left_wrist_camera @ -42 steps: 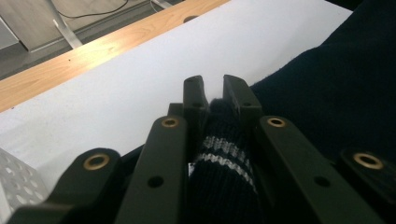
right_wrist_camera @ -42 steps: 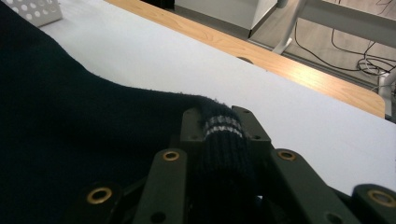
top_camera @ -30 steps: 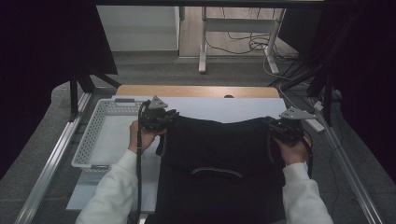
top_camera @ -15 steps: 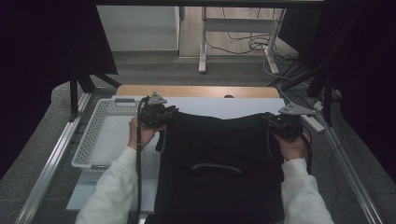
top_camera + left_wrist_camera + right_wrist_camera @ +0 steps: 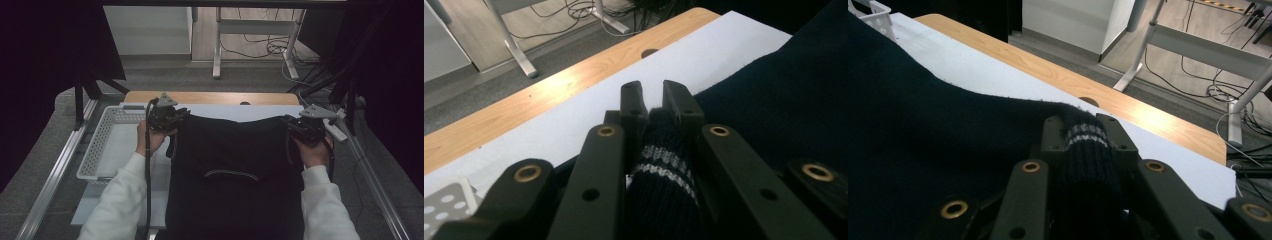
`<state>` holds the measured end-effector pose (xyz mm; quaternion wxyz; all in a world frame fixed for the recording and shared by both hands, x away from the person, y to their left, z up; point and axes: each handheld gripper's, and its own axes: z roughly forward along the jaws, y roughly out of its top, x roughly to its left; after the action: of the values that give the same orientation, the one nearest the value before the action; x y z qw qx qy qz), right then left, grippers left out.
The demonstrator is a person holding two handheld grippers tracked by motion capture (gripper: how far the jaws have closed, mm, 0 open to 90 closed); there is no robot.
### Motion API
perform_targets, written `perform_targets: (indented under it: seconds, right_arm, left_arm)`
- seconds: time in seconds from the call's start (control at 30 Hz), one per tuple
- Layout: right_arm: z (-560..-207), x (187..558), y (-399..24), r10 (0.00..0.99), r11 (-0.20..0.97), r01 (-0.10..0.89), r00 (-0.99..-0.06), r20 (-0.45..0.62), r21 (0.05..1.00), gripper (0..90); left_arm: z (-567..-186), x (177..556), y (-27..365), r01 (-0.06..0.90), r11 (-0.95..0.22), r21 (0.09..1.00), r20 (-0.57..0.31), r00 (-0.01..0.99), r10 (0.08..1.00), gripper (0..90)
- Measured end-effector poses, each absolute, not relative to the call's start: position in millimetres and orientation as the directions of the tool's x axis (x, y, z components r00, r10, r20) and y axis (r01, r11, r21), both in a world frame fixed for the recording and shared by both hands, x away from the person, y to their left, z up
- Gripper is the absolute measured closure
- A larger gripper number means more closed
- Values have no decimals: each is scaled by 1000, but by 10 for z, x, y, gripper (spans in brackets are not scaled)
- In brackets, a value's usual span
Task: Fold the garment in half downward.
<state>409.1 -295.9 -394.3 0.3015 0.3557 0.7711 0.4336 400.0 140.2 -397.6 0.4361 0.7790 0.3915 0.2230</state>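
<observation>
A dark navy knitted garment point(image 5: 235, 150) lies spread on the white mat point(image 5: 250, 111), hanging over the near edge. My left gripper point(image 5: 169, 118) holds its far left corner, and in the left gripper view the left gripper point(image 5: 654, 102) is shut on a ribbed, white-striped edge point(image 5: 664, 165). My right gripper point(image 5: 304, 129) holds the far right corner. In the right gripper view the right gripper point(image 5: 1081, 126) is shut on the same striped ribbing point(image 5: 1083, 135), with the garment's body point(image 5: 923, 150) stretching off to the left.
A white perforated basket point(image 5: 107, 145) stands on the table to the left of the garment. The wooden table edge point(image 5: 210, 97) runs along the far side, with a cable hole point(image 5: 649, 52) in it. Desk legs and cables sit on the floor beyond.
</observation>
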Motion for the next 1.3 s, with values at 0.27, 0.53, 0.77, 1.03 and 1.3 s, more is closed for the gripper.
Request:
perform_targets:
  seconds: [0.27,0.53,0.77,1.03,1.3]
  right_arm:
    - [-3815,4146,-2931,812,370,267,-559,-169,890,752]
    - [-3743,4166,-2915,809,374,250,-559,-182,893,752]
    - [-3750,4176,-2918,811,373,252,-557,-181,893,752]
    - [-3748,4190,-2924,811,366,250,-558,-176,896,752]
    - [-3672,4235,-2905,816,365,238,-547,-186,900,752]
  left_arm:
    - [-3863,4046,1422,403,-307,862,15,585,811,790]
    - [-3807,4066,1428,397,-309,864,21,584,811,790]
    - [-3803,4078,1419,396,-307,865,22,582,813,790]
    - [-3793,4113,1424,399,-307,864,21,580,814,789]
    - [-3685,4156,1432,385,-304,871,33,571,820,789]
